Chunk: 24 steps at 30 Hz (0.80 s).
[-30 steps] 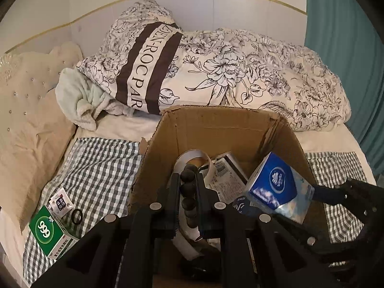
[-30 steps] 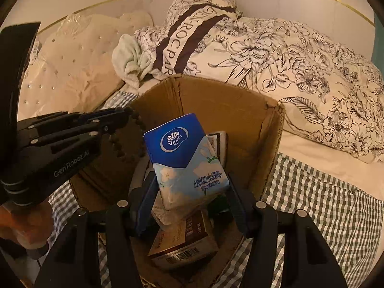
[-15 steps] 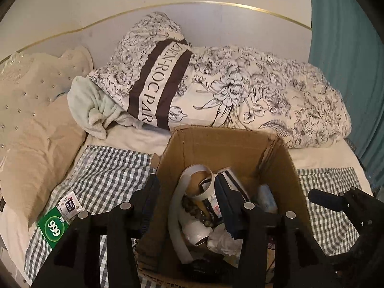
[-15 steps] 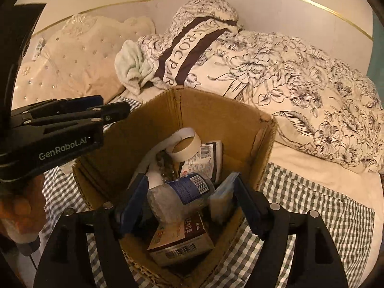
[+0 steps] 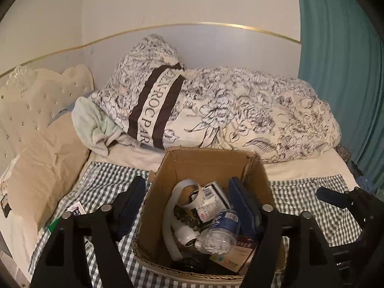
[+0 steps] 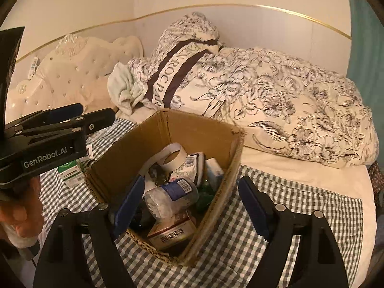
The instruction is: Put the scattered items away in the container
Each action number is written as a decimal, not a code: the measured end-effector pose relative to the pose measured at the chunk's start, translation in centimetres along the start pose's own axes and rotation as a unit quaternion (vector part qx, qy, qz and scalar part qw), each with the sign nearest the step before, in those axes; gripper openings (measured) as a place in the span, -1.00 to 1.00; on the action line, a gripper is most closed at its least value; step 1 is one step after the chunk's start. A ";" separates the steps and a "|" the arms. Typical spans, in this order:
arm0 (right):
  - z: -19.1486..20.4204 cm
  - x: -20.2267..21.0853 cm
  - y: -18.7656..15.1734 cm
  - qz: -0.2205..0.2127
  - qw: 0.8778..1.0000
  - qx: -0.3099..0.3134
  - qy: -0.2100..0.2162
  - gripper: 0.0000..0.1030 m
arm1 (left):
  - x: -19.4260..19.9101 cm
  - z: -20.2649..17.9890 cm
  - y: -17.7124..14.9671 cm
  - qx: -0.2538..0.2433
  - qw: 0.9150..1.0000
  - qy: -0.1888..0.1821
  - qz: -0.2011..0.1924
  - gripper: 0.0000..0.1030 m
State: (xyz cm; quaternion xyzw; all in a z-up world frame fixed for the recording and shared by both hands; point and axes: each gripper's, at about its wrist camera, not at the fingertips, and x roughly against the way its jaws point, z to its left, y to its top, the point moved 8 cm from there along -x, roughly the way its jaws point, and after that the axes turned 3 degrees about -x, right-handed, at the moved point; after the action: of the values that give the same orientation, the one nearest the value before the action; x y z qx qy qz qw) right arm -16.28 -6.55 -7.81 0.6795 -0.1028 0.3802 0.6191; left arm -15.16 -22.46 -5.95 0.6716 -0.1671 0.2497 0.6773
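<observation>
1. The cardboard box (image 5: 208, 163) sits on the checked cloth (image 5: 312, 196) straight ahead of and below both grippers. It holds a plastic bottle (image 6: 171, 198), a tape roll (image 6: 175, 158), a barcoded carton (image 6: 172, 234) and other packets, heaped loosely.
2. The left gripper (image 5: 186, 204) hangs over the box with its fingers spread wide and nothing between them. One pad is outside the near-left wall and the other is over the contents.
3. The right gripper (image 6: 189, 204) is likewise spread and empty. Its left pad is over the box's near corner and its right pad is over the cloth beyond the wall.
4. A green-and-white carton (image 6: 70, 174) lies outside the box, to the left of the right gripper and under the left one. My guess is it goes in next.
5. Risk: a pad dropping from here could catch the box's rim and tip or drag the light box. The bottle lies high on the heap and might roll if nudged.
6. Room: open checked cloth lies right of the box, and the floral duvet (image 5: 252, 115) crowds its far side. The carton is close to the box's left wall, so an approach from the outer left seems freest.
</observation>
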 end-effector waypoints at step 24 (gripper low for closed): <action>-5.2 12.4 0.0 -0.092 0.992 -0.043 -0.076 0.99 | 8.0 -5.4 1.5 0.000 0.998 -0.012 -0.055 1.00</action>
State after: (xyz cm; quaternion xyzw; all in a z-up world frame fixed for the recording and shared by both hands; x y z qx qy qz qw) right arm -9.74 2.33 -0.08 0.6854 -0.1031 0.2640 0.6707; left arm -10.00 -16.26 -0.44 0.6831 -0.1381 0.2038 0.6875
